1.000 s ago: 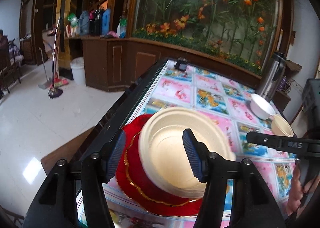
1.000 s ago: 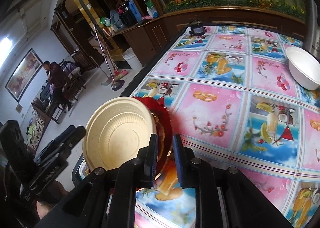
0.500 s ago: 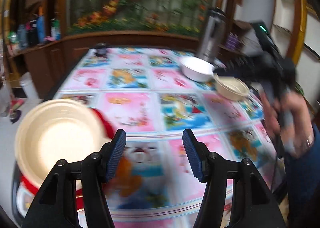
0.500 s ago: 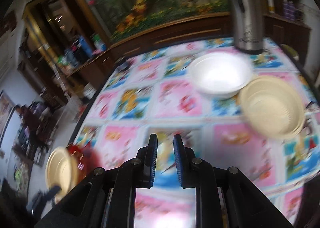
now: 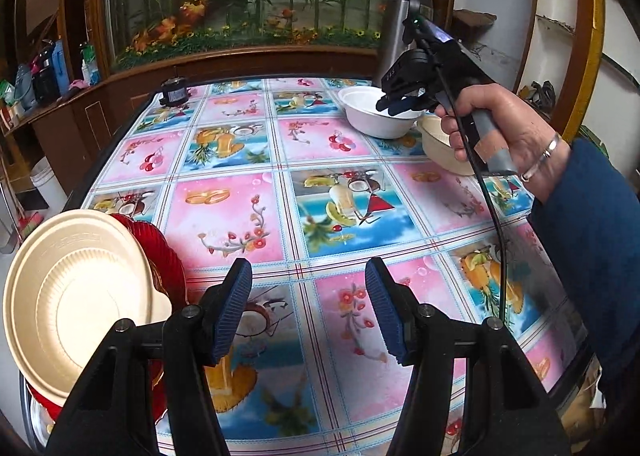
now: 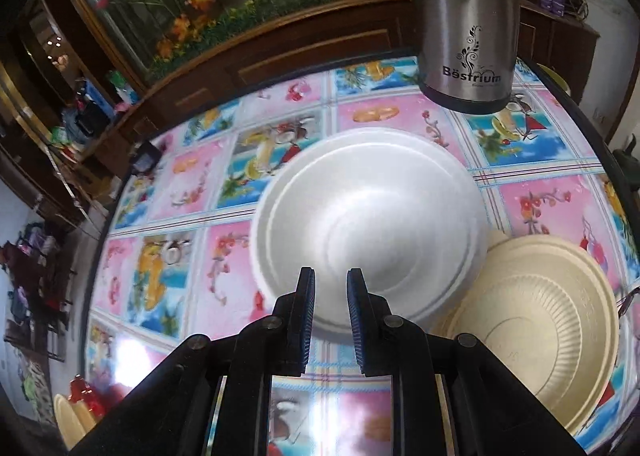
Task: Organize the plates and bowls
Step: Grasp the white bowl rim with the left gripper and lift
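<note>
— Over by the table's (image 5: 224, 216) far right corner, what is the right gripper (image 6: 330, 296) doing?

— It hangs above the near rim of the white bowl (image 6: 368, 224), jaws a narrow slit apart with nothing between them. The cream bowl (image 6: 532, 332) sits touching the white one, beside the steel flask (image 6: 466, 16).

— And the left gripper (image 5: 308, 308)?

— Half open, empty, over bare tablecloth. The cream plate (image 5: 76, 296) rests on the red plate (image 5: 164, 252) at the near left edge.

— So which step?

— Plates look stacked; bowls come next, I judge. The jaws need to straddle the white bowl's rim, pinch it, then lift it to nest with the cream bowl.
</note>
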Demonstrator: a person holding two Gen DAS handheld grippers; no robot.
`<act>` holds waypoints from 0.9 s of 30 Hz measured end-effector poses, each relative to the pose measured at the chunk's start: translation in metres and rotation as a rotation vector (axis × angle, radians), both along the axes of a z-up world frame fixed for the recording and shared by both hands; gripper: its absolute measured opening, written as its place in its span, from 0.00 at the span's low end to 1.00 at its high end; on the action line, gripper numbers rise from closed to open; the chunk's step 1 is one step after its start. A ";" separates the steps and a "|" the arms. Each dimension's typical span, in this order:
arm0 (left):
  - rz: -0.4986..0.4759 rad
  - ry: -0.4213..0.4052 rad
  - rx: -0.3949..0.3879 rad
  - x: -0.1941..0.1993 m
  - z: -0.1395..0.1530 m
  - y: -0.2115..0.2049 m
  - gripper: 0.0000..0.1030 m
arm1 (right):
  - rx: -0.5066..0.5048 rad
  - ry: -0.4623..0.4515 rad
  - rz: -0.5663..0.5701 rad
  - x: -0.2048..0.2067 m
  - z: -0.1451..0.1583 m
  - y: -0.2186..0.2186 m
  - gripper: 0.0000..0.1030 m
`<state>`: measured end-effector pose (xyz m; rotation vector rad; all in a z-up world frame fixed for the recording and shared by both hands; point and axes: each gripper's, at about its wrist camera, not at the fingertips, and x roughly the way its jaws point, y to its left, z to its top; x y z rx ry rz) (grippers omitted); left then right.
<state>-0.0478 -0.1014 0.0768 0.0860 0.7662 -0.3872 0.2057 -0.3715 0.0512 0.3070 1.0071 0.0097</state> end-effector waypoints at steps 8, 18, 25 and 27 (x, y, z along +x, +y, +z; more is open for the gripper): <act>-0.003 0.013 -0.007 -0.004 -0.003 0.001 0.56 | 0.058 0.112 0.101 -0.017 -0.017 0.007 0.19; -0.002 0.005 -0.034 -0.018 0.005 0.004 0.56 | 0.056 0.118 0.383 -0.166 -0.008 0.057 0.26; -0.019 0.019 -0.040 -0.022 0.003 -0.007 0.56 | 0.019 -0.248 0.211 -0.264 0.045 0.019 0.33; -0.030 0.024 -0.031 -0.023 0.000 -0.013 0.56 | -0.004 -0.325 0.112 -0.276 0.045 0.004 0.41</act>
